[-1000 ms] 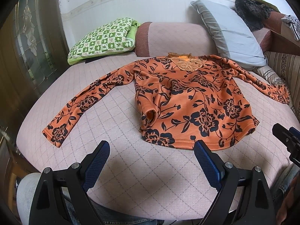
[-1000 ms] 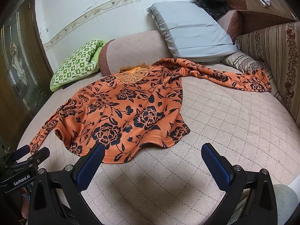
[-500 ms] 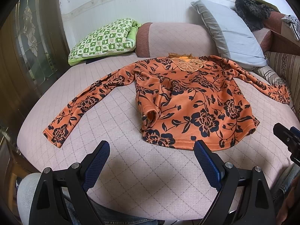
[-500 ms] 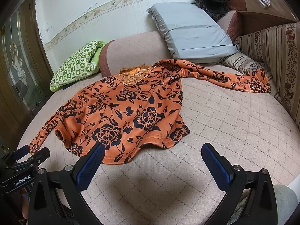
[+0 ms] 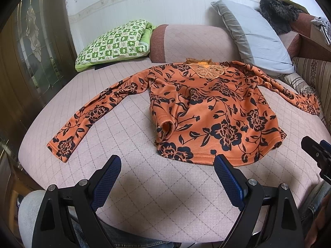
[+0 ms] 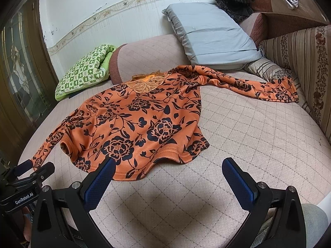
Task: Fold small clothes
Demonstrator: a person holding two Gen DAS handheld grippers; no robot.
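Note:
An orange long-sleeved top with black flowers (image 5: 211, 111) (image 6: 144, 122) lies face up on the pink quilted bed (image 5: 128, 128), hem toward me, both sleeves spread out sideways. Its left side is rolled under near the hem. My left gripper (image 5: 167, 169) hovers open just short of the hem, nothing between its blue pads. My right gripper (image 6: 168, 171) is open too, its left pad over the hem edge, the right one over bare quilt. Each gripper shows at the edge of the other's view.
A green checked folded blanket (image 5: 115, 41) lies at the back left, a grey pillow (image 6: 209, 37) at the back right, beside a striped cushion (image 6: 306, 66). A dark wooden door (image 5: 31, 51) stands at the left. A person's knees are below the grippers.
Both grippers have eased slightly forward toward the hem; the top has not moved.

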